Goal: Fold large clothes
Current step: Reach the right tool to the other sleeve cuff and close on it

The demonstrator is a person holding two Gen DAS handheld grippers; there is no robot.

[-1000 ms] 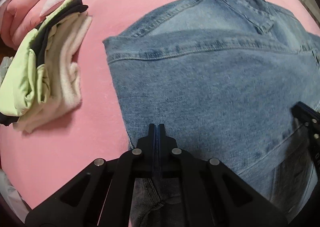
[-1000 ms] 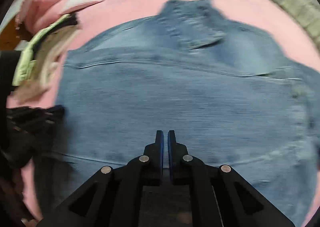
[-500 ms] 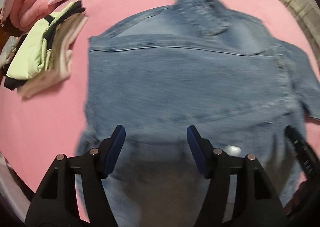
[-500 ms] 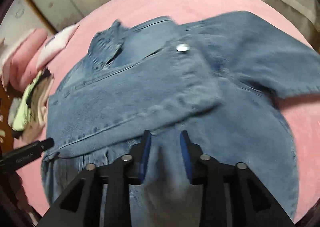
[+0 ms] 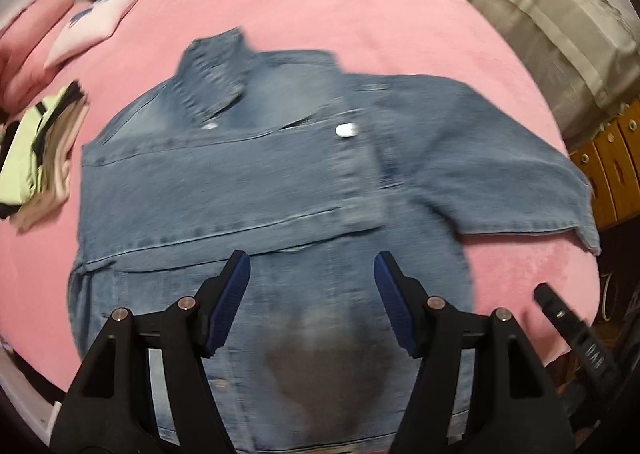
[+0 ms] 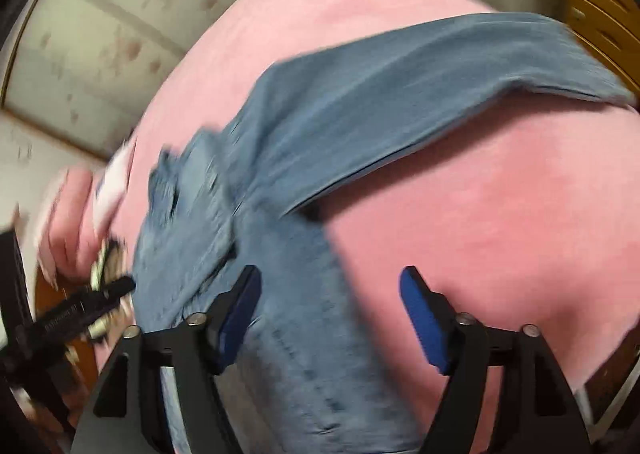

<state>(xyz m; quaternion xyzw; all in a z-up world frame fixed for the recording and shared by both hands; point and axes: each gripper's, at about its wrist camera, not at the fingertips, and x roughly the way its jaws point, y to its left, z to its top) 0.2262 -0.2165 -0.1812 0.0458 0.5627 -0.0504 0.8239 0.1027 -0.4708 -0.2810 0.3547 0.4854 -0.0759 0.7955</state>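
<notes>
A blue denim jacket (image 5: 248, 190) lies front-up on the pink bed (image 5: 360, 14), collar away from me. One sleeve is folded across its chest; the other sleeve (image 5: 500, 158) spreads out to the right. My left gripper (image 5: 312, 260) hovers open above the jacket's lower half, with nothing between its fingers. In the blurred, tilted right wrist view, my right gripper (image 6: 330, 272) hangs above the jacket's (image 6: 280, 294) side edge and the pink cover. Its jaws are opening and hold nothing. The spread sleeve (image 6: 400, 94) runs off to the upper right there.
A stack of folded clothes (image 5: 36, 158) sits at the bed's left edge, with a pale pillow (image 5: 92, 26) and a pink roll (image 5: 28, 38) behind it. Beige bedding (image 5: 540, 14) and wooden furniture (image 5: 608, 174) stand on the right.
Both grippers went from shut on the denim to open and pulled back and up. The sleeve they carried now lies across the jacket. The right wrist view rolled and swung right.
</notes>
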